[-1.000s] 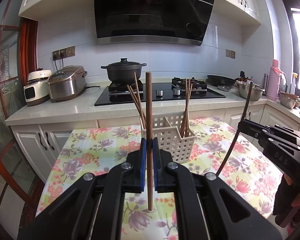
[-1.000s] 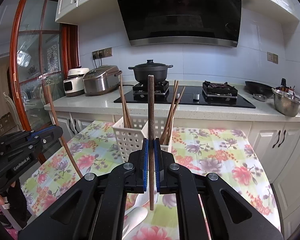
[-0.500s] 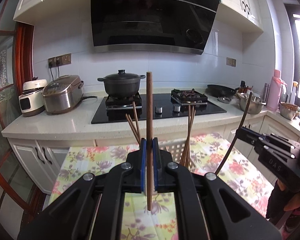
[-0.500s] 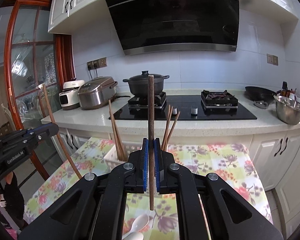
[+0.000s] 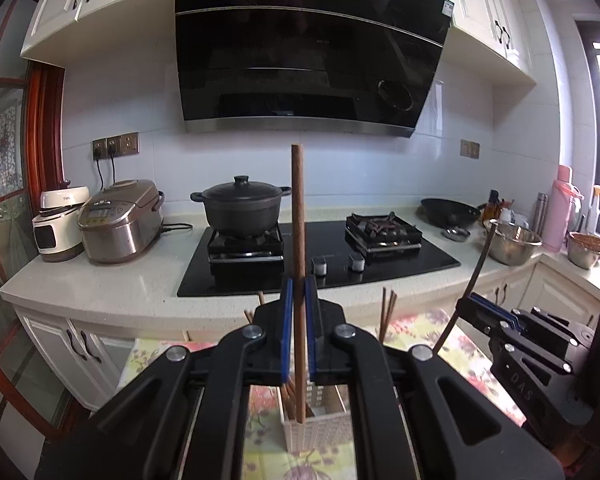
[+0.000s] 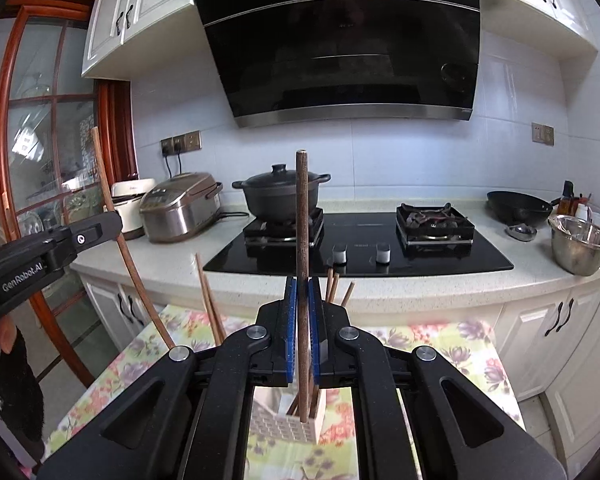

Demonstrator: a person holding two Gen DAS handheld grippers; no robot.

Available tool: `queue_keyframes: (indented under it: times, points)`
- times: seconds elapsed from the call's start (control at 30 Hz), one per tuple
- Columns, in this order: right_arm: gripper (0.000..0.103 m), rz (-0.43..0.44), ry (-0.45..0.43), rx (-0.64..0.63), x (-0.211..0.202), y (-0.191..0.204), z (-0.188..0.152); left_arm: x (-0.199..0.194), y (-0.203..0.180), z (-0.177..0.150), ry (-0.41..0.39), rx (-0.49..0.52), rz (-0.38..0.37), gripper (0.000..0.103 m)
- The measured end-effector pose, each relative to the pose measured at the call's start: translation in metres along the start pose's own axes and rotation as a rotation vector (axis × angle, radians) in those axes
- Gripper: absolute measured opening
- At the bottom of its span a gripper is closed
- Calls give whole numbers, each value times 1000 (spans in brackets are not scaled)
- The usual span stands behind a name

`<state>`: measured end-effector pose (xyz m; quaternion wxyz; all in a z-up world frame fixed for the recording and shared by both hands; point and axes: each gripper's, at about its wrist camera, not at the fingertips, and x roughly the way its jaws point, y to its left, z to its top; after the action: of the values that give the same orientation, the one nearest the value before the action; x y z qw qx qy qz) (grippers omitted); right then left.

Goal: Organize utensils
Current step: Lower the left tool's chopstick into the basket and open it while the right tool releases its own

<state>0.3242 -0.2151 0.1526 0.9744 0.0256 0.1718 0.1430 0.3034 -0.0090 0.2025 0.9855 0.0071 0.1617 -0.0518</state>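
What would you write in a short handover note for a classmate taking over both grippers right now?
Left gripper: shut on one brown chopstick, held upright.
Right gripper: shut on another chopstick, also upright.
The white basket stands on the floral tablecloth below both grippers.
Done: several chopsticks already stand in the basket.
Left: the two held chopsticks are above the basket, not yet in. Probably lower each in and release.

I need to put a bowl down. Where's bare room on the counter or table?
Free: counter between rice cooker and hob; tablecloth right of the basket. Crowded: the counter's right end, with wok and steel bowl.
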Motion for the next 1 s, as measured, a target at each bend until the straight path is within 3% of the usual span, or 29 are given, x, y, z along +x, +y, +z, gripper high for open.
queue_keyframes:
  times: [0.33,0.73,0.83,0.9,1.0]
  points:
    - [6,4,50,-44,37,9,-12,53,12,-9,51,-60,-21,6]
    - [7,16,222,-40,88,9,-51,112,23,-65,249,-62,-8,6]
    - [20,10,241,-10,96,2,-55,119,32,-73,268,-92,-13,8]
    - [32,19,245,18,98,-5,-56,118,36,-75,260,-93,0,17]
    - [35,17,237,48,96,-14,-57,114,43,-78,245,-103,18,28]
